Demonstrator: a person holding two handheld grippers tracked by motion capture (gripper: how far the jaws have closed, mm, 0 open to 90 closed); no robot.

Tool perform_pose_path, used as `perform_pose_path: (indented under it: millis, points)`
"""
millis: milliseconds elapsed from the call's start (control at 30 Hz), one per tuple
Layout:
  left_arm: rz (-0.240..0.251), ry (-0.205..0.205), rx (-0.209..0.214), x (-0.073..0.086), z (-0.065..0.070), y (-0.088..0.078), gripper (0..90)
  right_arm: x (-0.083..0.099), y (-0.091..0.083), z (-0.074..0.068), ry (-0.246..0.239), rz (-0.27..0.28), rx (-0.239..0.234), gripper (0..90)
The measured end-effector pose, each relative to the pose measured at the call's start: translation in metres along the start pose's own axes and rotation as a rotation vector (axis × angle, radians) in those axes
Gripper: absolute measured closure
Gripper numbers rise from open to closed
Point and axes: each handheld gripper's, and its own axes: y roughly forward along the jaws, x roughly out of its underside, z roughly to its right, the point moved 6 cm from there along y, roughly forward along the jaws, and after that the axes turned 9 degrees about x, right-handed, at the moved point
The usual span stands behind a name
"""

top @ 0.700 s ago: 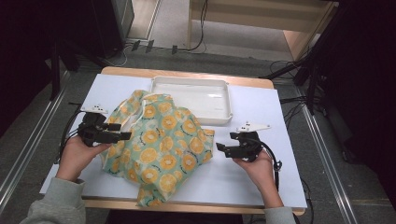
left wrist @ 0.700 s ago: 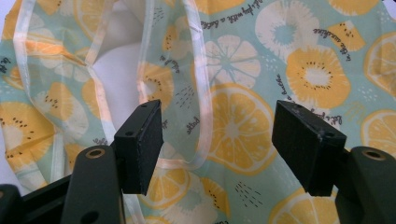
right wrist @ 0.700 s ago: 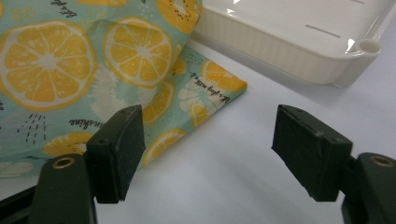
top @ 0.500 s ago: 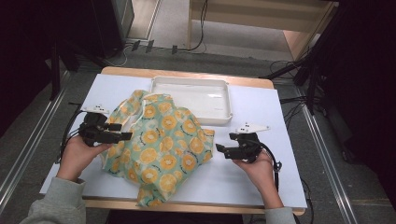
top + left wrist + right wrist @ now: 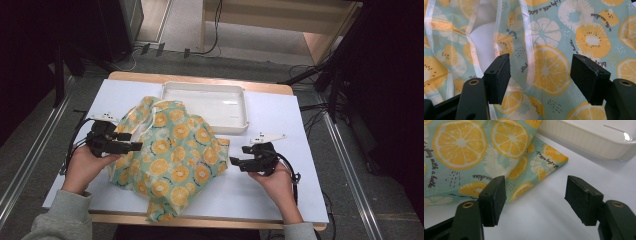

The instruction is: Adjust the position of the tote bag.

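From the high view, the cloth (image 5: 172, 155) lies rumpled on the counter (image 5: 280, 200), just in front of the tray (image 5: 240, 125), with the left gripper (image 5: 132, 146) at its left edge and the right gripper (image 5: 235, 162) just beside its right corner. In the left gripper view, the jaws stand open over the cloth's folded hem, gripping nothing. In the right gripper view, the jaws gape empty, short of the corner. Likely step: lining up to grasp; next, close on both edges.
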Motion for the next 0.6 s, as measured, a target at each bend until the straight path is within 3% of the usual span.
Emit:
perform_pose_path:
  millis: [600]
  points:
    - [0.024,-0.012,0.027,-0.001,0.0002,-0.0036,32.6,-0.0028,-0.0054,-0.003,-0.014,0.028,-0.032,39.1]
